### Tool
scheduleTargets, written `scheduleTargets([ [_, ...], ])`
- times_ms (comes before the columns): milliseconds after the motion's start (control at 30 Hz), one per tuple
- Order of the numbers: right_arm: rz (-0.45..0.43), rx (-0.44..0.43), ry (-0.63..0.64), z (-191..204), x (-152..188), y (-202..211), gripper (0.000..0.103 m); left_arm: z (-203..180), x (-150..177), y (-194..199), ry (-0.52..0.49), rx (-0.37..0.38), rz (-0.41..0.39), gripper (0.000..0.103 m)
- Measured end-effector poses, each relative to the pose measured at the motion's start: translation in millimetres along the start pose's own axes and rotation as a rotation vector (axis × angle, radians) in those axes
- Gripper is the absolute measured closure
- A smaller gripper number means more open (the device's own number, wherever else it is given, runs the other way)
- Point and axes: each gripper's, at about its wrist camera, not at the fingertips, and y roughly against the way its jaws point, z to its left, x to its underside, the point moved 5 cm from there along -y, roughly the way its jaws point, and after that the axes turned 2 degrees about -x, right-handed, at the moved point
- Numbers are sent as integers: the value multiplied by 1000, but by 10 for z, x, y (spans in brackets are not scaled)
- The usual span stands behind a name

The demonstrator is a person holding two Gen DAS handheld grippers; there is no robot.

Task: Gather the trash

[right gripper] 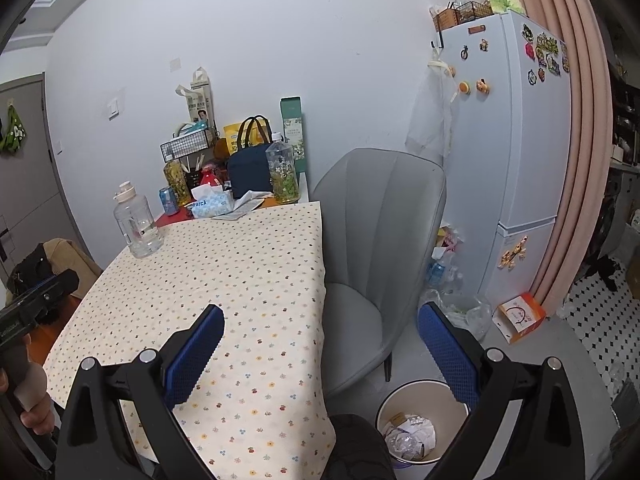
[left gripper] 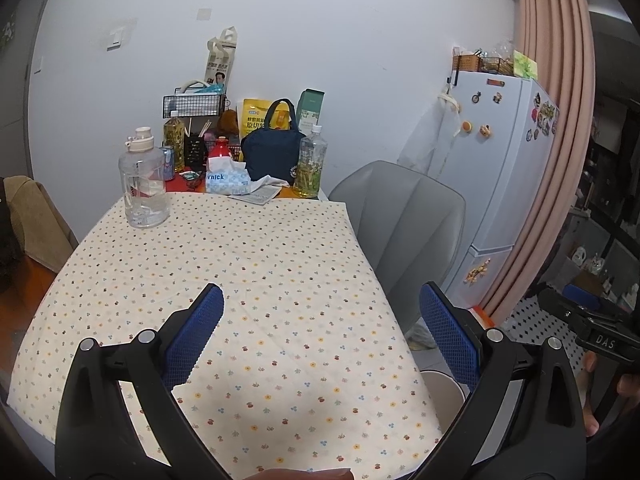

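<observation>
My left gripper (left gripper: 322, 300) is open and empty, held above the near part of the flowered tablecloth (left gripper: 224, 264). My right gripper (right gripper: 320, 320) is open and empty, above the table's right edge (right gripper: 320, 264). A round cream trash bin (right gripper: 420, 404) stands on the floor at the lower right, below the right finger, with crumpled paper and plastic (right gripper: 408, 436) inside. Its rim also shows in the left wrist view (left gripper: 442, 384). White crumpled paper (left gripper: 272, 182) lies at the far end of the table beside a tissue box (left gripper: 228, 182).
A large clear jug (left gripper: 142, 184), tea bottles (left gripper: 310, 164), a can (left gripper: 168, 162), a navy bag (left gripper: 272, 148) and a wire rack (left gripper: 194, 104) crowd the table's far end. A grey chair (right gripper: 380, 232) stands right of the table. A fridge (right gripper: 516, 140), floor bags (right gripper: 460, 304) and an orange box (right gripper: 520, 316) lie beyond.
</observation>
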Motion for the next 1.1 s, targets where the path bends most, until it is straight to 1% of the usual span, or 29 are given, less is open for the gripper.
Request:
scheduleTargets([
  [633,4,-3,-7,-4,41,-18,8,-52,7,18,-16,-8,-1,6],
  [767,9,-25,-19,-6,49,-22,8,-56,12,18,-16,-8,0,6],
  [1100,7,-21,-15,22,50,-12,8,-56,13,17,-17,-13,-1,6],
])
